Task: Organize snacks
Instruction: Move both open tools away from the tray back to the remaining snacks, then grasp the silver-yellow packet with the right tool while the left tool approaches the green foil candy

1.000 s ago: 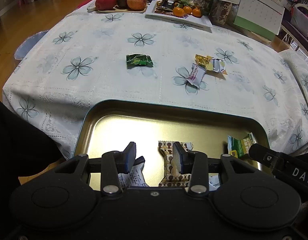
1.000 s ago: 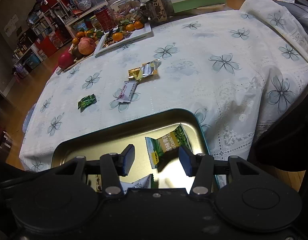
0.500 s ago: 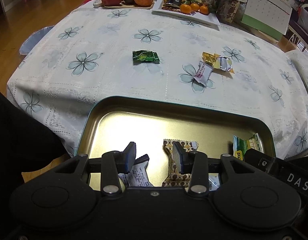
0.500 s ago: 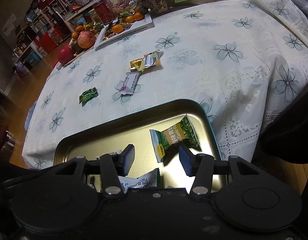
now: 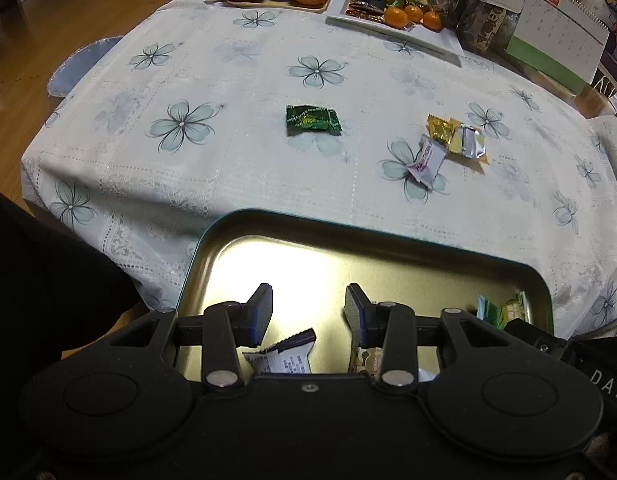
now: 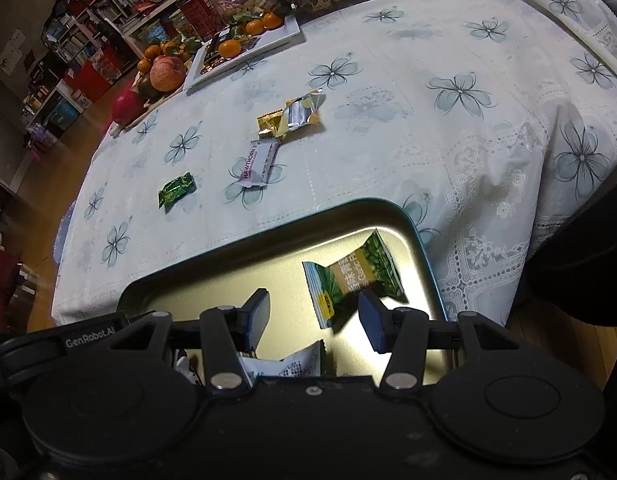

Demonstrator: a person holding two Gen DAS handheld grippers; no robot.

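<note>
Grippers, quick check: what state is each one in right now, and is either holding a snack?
Left tool: open, holding nothing, above the tin tray.
Right tool: open, holding nothing; the green snack packet lies in the tray.

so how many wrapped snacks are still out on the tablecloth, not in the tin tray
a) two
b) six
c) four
c: outside the tin tray lie the dark green candy, the white hawthorn bar, the gold packet and the silver-and-yellow packet overlapping it; both grippers are open and empty.
</note>
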